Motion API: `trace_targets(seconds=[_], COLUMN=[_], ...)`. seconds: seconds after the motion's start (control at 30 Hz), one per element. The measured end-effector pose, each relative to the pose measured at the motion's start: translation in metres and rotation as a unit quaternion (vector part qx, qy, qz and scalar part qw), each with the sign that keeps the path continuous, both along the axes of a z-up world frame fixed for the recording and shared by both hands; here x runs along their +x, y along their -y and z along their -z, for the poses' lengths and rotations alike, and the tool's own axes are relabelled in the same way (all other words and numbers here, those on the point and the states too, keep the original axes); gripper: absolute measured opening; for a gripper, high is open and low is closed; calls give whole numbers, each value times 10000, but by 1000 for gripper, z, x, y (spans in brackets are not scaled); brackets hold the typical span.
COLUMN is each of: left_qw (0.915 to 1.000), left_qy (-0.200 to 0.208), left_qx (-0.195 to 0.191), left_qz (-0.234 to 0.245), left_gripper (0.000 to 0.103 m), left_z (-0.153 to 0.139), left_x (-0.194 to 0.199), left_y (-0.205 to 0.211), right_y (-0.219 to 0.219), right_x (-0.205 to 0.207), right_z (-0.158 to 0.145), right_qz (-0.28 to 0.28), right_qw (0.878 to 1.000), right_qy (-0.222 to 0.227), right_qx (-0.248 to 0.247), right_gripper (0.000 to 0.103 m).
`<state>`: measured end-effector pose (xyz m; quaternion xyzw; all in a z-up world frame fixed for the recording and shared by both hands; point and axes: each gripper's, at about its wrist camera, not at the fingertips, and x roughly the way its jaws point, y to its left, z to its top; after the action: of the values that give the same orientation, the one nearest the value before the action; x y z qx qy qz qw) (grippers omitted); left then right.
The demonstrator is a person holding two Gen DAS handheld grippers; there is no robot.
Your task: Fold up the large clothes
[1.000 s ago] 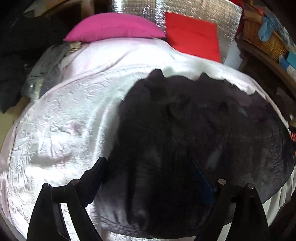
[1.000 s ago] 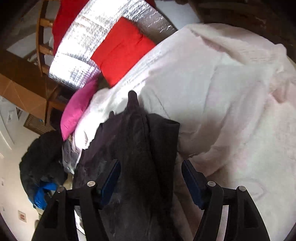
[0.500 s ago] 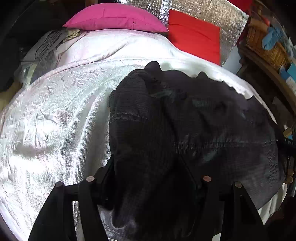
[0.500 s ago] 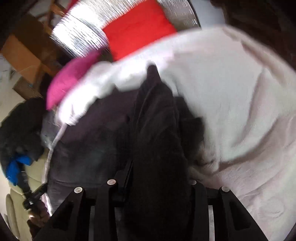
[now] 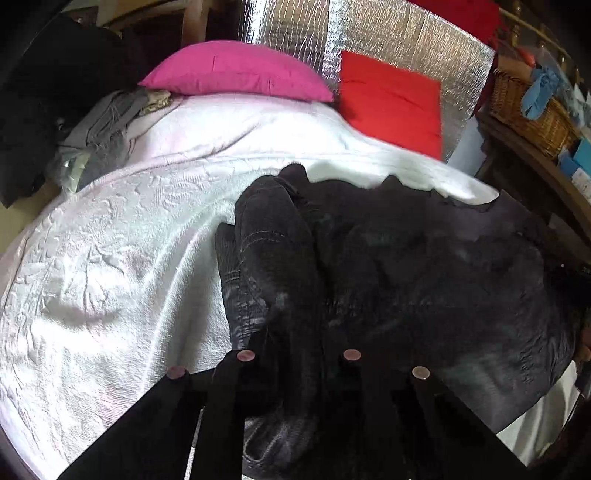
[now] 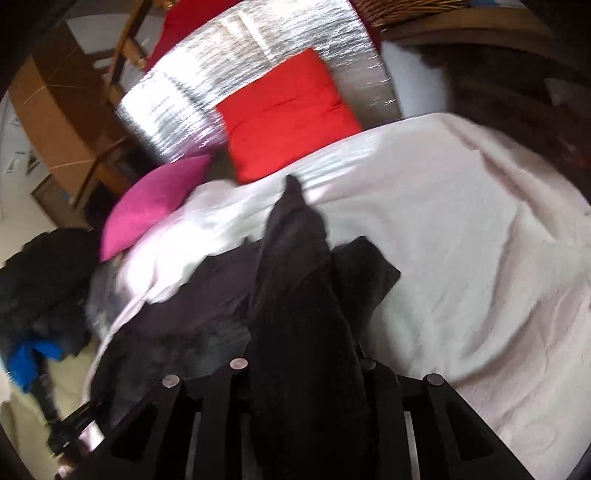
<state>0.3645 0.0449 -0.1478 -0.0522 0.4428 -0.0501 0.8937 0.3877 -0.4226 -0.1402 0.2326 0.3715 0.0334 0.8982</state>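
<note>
A large black garment (image 5: 424,280) lies spread on the white bedspread (image 5: 110,277). My left gripper (image 5: 297,354) is shut on a bunched fold of the garment at its near left edge and lifts it into a ridge. In the right wrist view my right gripper (image 6: 303,363) is shut on another bunched part of the black garment (image 6: 295,295), which rises as a ridge away from the jaws. The fingertips of both grippers are hidden by the cloth.
A pink pillow (image 5: 236,70) and a red cushion (image 5: 391,99) lean at the head of the bed against a silver foil panel (image 5: 388,33). Grey clothes (image 5: 103,129) lie at the far left. A wicker basket (image 5: 532,110) stands on a shelf at the right.
Both grippers were open over the garment a second ago. They have closed on the black cloth and pulled it up into ridges.
</note>
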Motion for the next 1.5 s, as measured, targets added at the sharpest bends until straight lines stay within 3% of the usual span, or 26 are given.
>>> trace_targets(seconds=[0.03, 0.1, 0.17, 0.23, 0.27, 0.47, 0.53, 0.77, 0.83, 0.9, 1.0, 1.1, 1.13, 1.2, 1.3, 1.5], left_qw=[9998, 9957, 9868, 9839, 9843, 9852, 9844, 9841, 9839, 9838, 9841, 9844, 9844, 9843, 9847, 9846], left_qy=[-71, 68, 208, 245, 241, 277, 299, 318, 321, 318, 304, 318, 331, 331, 314, 319], left_qx=[178, 918, 1600, 1759, 1736, 1676, 1718, 1739, 1750, 1754, 1742, 1724, 1718, 1724, 1704, 1712], left_qz=[53, 92, 166, 198, 193, 211, 219, 182, 174, 172, 168, 173, 174, 172, 154, 148], left_gripper=[32, 39, 47, 52, 53, 57, 58, 59, 60, 60, 61, 62, 64, 65, 66, 66], left_z=[5, 9, 8, 7, 6, 2, 2, 3, 4, 4, 4, 4, 4, 4, 4, 3], left_x=[2, -3, -10, -14, -14, -21, -26, -26, -26, -25, -24, -24, -24, -24, -24, -27], left_y=[6, 22, 39, 43, 42, 35, 37, 38, 38, 38, 38, 36, 36, 36, 35, 34], right_y=[5, 18, 27, 29, 27, 30, 32, 27, 22, 14, 4, 1, 3, 9, 17, 14], right_x=[8, 19, 15, 8, 4, -34, -47, -48, -48, -51, -58, -58, -54, -43, -42, -49], right_z=[13, 44, 46, 38, 34, 23, 28, 45, 42, 32, 8, 3, 10, 35, 38, 28], right_qz=[66, 125, 175, 151, 123, -47, -171, -301, -256, -302, -362, -293, -224, -167, -69, -66], right_qw=[9999, 9974, 9952, 9953, 9957, 9962, 9945, 9943, 9950, 9965, 9979, 9984, 9977, 9950, 9950, 9941], right_qy=[-154, -607, -676, -779, -837, -864, -977, -956, -944, -781, -459, -333, -476, -911, -989, -1049], right_qx=[-18, 356, 687, 549, 370, 134, 327, 360, 176, -51, -264, -355, -437, -384, -93, -254], right_gripper=[26, 30, 37, 58, 67, 68, 68, 72, 66, 41, 37, 36, 37, 55, 58, 59])
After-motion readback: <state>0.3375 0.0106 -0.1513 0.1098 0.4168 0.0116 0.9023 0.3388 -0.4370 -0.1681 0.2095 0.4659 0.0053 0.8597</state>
